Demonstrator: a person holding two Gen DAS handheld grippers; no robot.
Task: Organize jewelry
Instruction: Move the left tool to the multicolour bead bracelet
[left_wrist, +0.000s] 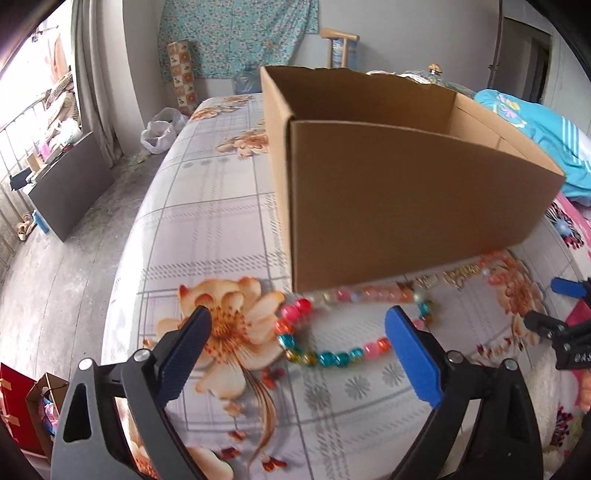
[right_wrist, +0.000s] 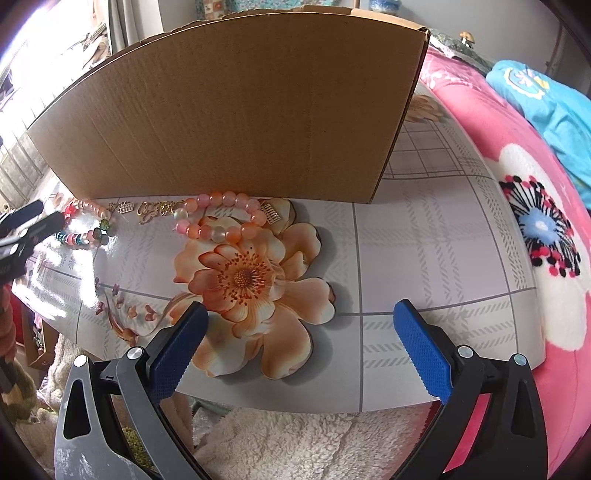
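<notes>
a floral, grid-patterned sheet (left_wrist: 207, 206) is seen spread over the bed, and an open-topped cardboard box (left_wrist: 399, 206) is set upright on it. at the left, the left gripper (left_wrist: 297, 332) is held over the sheet with its jaws wide apart and nothing between the pads; a printed orange flower lies below its left finger. just ahead of it, a multicoloured bead bracelet (left_wrist: 325, 347) of red, teal, yellow and pink beads is laid in a loop on the sheet, close against the foot of the box. further right along the same box wall, small gold-coloured pieces (right_wrist: 155, 210) are spread on the sheet, though their exact kind cannot be told. next to them a pink and orange bead bracelet (right_wrist: 221, 221) with a small gold charm is laid, touching the edge of a second printed flower. the right gripper (right_wrist: 299, 321) is held nearer the bed's edge, well apart from that bracelet, its jaws also spread wide and empty. at the far right a pink blanket (right_wrist: 517, 155) with a large flower motif is seen, with a blue cloth (right_wrist: 554, 110) beyond it.
</notes>
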